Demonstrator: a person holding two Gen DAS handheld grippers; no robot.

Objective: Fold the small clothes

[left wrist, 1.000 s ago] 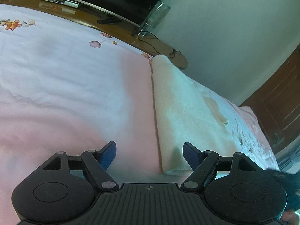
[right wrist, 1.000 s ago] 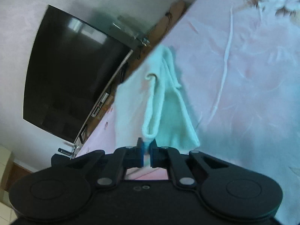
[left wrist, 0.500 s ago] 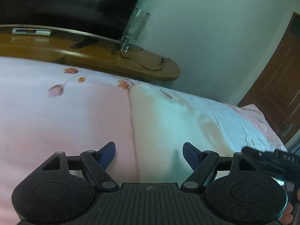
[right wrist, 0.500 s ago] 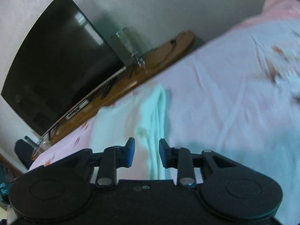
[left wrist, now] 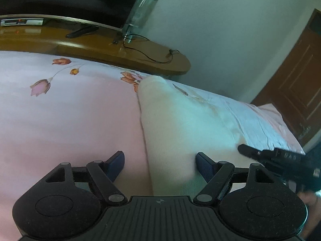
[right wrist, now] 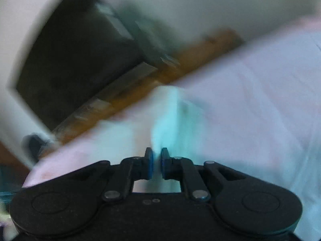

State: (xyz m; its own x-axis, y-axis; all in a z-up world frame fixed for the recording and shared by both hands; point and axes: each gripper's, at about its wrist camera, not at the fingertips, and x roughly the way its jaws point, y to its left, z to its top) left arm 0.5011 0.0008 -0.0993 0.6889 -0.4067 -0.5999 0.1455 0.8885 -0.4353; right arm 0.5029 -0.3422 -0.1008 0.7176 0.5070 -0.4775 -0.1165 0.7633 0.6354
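Observation:
A folded cream-white garment (left wrist: 180,124) lies on the pink floral bed sheet (left wrist: 70,120), its near end between the fingers of my left gripper (left wrist: 160,160), which is open and low over the bed. My right gripper (right wrist: 157,160) has its jaws nearly together on the near edge of the same garment (right wrist: 166,120); that view is blurred by motion. The right gripper also shows in the left wrist view (left wrist: 280,160) at the garment's right side.
A wooden TV stand (left wrist: 120,50) with a dark television (right wrist: 70,60), a clear glass vase (left wrist: 138,14), a remote and a cable runs along the bed's far edge. A brown door (left wrist: 297,88) is at the right. A white wall is behind.
My right gripper opened half a second ago and has now closed on the garment's near edge. My left gripper has stayed open and has tilted up and shifted slightly toward the garment.

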